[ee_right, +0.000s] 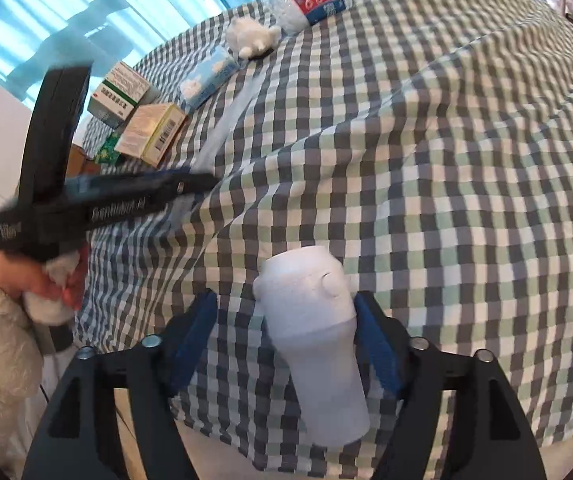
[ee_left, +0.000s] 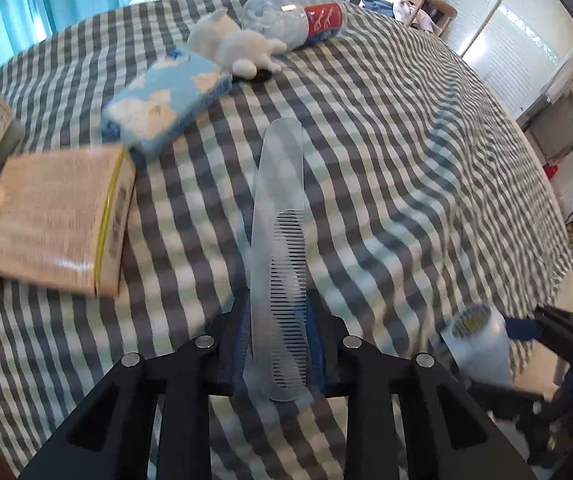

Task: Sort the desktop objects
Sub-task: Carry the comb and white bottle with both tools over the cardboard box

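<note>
Counter (ee_left: pixel 426 168): one, covered with a grey, green and white checked cloth; all loose items lie along its far left portion.
Boxes: three counted. One green-and-white box (ee_right: pixel 120 92) lies at the far left edge; one tan box with a yellow stripe (ee_left: pixel 58 220) lies just beside it; one small green patterned box (ee_right: pixel 106 155) shows partly beneath them.
Tissue pack (ee_left: pixel 166 100): one, blue with white clouds, lying flat just right of the tan box.
Plush toy (ee_left: pixel 232 42): one, white, beyond the tissue pack and touching a crumpled bottle.
Plastic bottle (ee_left: pixel 298 18): one, clear and crumpled, red and blue label, lying on its side at the far edge.
Comb (ee_left: pixel 278 240): one, clear plastic, teeth facing right in the left wrist view; it stands out forward from the left tool, above the cloth.
Left tool (ee_left: pixel 278 320): its blue pads are clamped on the toothed end of the comb. A hand (ee_right: pixel 26 280) in a white fleecy sleeve holds its handle.
White container (ee_right: pixel 314 336): one, rounded shoulders and a round button on its side, between the right tool's fingers.
Right tool (ee_right: pixel 286 336): the right pad touches the container; the left pad stands apart from it, so the jaws are not pressing on it.
</note>
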